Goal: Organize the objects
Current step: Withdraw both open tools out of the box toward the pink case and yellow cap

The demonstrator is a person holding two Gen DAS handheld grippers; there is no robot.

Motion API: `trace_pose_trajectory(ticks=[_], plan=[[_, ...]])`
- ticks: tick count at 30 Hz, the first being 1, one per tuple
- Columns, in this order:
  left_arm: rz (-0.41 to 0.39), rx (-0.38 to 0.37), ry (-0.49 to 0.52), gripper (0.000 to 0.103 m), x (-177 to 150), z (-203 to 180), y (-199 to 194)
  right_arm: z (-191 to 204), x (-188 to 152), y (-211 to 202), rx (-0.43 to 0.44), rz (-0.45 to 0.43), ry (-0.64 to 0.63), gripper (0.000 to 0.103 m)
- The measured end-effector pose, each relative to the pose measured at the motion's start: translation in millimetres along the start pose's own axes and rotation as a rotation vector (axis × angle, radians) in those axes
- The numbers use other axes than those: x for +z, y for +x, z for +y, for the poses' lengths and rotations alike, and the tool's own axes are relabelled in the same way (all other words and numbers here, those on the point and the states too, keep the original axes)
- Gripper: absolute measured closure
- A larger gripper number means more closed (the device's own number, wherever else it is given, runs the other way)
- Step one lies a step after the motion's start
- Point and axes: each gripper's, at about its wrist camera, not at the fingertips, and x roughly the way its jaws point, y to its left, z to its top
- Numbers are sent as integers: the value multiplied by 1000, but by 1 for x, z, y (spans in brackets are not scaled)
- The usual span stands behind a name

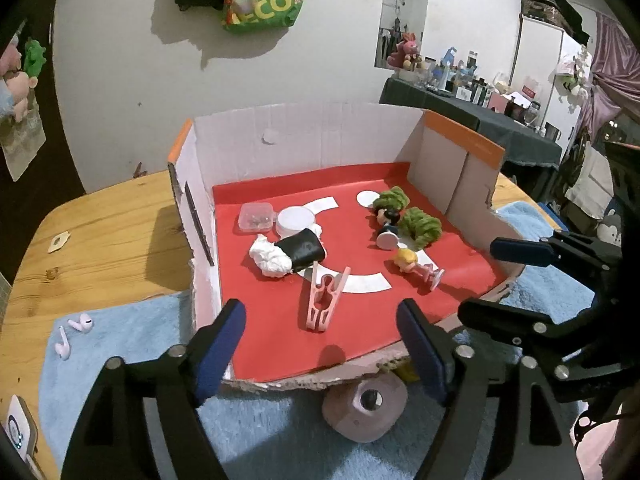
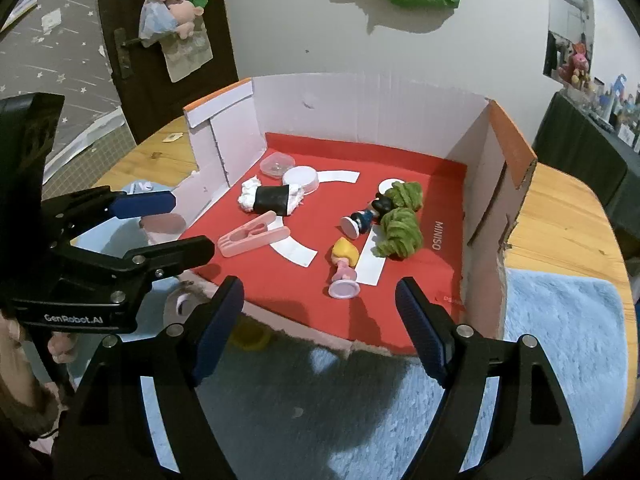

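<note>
Pink plastic clothespin (image 1: 325, 298) lies loose in red-lined cardboard box (image 1: 460, 288); my left gripper (image 1: 320, 344) and right gripper (image 2: 319, 326) both gape empty; next pick needs lining up.

Black hand-held gripper (image 1: 320, 344), blue pads (image 1: 220, 344)

A lived-in home (plush toys (image 2: 172, 4) on door, cluttered sideboard (image 1: 472, 92))

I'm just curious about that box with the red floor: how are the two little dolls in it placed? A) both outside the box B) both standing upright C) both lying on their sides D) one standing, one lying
C: the yellow-haired doll and the dark-haired doll both lie tipped over on the red floor of the box, their round bases off the floor.
</note>
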Motion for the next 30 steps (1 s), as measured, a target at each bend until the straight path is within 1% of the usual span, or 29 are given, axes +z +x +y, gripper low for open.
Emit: trace_pose_trajectory(ticks=[3,5,7,9,12,13,15,22,30], plan=[[-10,10,5,18,-2,-1,-5,2,-3,-5,1,-12,-2,17],[-9,8,5,16,-3,-1,-5,4,-5,-9,-3,-20,-5,17],[-12,11,6,11,-5,-2,-8,6,-6,-12,-5,-27,-7,16],[-21,18,11,10,-7,-4,-12,7,-8,-15,-4,-32,-7,16],[-27,21,15,8,-10,-5,-17,9,-10,-20,-6,-40,-8,10],[-28,22,16,5,-11,-6,-18,9,-11,-22,-7,-43,-8,9],[-35,26,17,2,-13,-8,-21,10,-12,-24,-7,-46,-6,9],[-49,43,30,0,-22,-13,-31,12,-19,-33,-4,-55,-3,9],[-41,47,34,0,-35,-15,-37,14,-28,-37,-7,-53,0,9]])
